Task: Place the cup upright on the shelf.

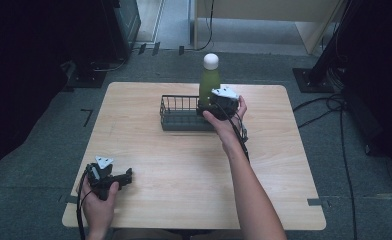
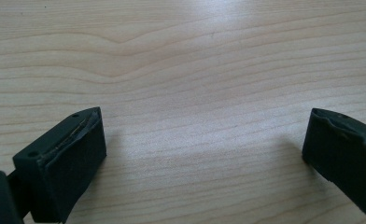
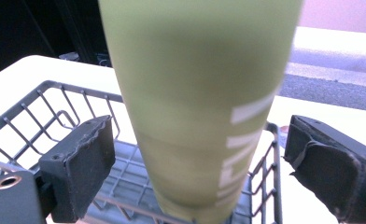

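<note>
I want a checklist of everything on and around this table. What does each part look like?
Surface: light wooden table, bare wood between the left jaws.
Job's things: tall green bottle with white cap standing upright in the dark wire basket.
Clutter: nothing seen.
Grippers: right gripper open, jaws either side of the bottle, not touching; left gripper open, low over the table.
Cables: black cables on the floor at right.
Surroundings: grey carpet, dark stands.
</note>
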Motion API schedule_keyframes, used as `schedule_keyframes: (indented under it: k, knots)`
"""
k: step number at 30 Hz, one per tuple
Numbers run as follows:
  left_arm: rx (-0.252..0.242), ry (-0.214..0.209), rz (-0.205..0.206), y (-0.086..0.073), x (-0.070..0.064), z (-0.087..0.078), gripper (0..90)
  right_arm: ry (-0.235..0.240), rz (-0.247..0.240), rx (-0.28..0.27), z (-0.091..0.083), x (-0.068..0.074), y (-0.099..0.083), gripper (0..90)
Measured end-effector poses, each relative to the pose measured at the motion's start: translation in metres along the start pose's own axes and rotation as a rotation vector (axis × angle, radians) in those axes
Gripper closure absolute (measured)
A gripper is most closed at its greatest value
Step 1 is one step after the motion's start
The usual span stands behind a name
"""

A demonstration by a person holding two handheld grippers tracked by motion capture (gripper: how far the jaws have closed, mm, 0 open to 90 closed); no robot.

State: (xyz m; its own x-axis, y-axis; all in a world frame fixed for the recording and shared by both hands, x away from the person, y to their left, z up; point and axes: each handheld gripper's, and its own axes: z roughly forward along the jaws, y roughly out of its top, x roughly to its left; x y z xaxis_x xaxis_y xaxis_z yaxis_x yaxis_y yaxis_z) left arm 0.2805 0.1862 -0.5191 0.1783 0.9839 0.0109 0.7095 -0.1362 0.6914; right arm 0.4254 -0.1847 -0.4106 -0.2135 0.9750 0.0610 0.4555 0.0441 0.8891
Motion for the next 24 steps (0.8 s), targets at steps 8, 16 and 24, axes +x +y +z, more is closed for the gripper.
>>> schedule_keyframes:
  k: [8, 16, 24]
  knots:
    - [0.000, 0.000, 0.000, 0.000, 0.000, 0.000, 0.0, 0.005, -0.006, -0.005, -0.016, -0.008, -0.012, 9.0]
    - [0.002, 0.000, 0.001, 0.000, 0.000, 0.000, 0.0, 0.010, -0.001, -0.014, -0.031, -0.017, -0.025, 9.4]
    - [0.002, 0.000, 0.002, 0.000, 0.000, 0.000, 0.0, 0.038, -0.005, -0.021, -0.050, -0.020, -0.036, 9.4]
